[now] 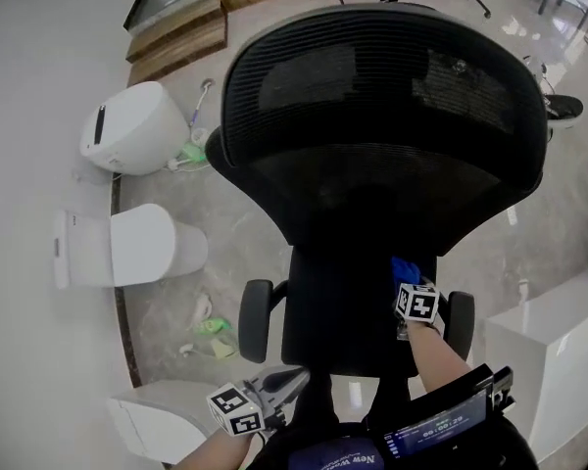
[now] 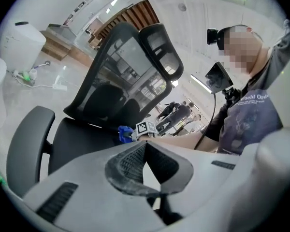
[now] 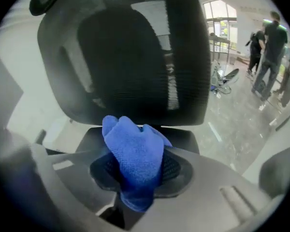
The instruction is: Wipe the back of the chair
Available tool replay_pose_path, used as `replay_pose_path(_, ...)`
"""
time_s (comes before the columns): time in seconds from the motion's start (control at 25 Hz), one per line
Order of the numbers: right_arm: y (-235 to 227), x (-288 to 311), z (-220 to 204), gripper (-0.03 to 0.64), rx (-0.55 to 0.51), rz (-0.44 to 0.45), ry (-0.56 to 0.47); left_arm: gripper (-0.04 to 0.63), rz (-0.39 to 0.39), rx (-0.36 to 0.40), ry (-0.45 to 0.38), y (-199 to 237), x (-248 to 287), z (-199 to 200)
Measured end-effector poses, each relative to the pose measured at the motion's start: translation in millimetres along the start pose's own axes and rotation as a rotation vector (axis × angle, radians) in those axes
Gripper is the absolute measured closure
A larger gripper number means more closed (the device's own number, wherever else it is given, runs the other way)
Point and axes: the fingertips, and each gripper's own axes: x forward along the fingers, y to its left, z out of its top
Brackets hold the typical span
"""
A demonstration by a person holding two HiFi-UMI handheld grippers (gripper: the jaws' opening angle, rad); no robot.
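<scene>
Blue cloth, one, tight in right gripper; left gripper pressed together, empty; one black mesh chair.

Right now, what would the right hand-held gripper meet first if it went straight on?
Most likely the black mesh chair back, touched first by the blue microfibre cloth clamped in the right hand-held gripper; the gap is hard to judge.

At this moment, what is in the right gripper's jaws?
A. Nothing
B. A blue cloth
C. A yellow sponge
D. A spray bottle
B: in the right gripper view the right gripper has its jaws closed on a bunched blue cloth, held in front of the chair back.
</scene>
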Motion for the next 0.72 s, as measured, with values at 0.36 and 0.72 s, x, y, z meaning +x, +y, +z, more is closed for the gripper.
replay_pose_path(0.36, 126, -213, 121, 0.502, -0.28, 0.308, -0.205, 0.592, 0.02, 0.114, -0.221, -81, -69, 110)
replay_pose_path(0.72, 177, -461, 205, 0.502, -0.359, 0.519, -0.503, 0.592, -0.024, 0.289, -0.381, -189, -123, 199)
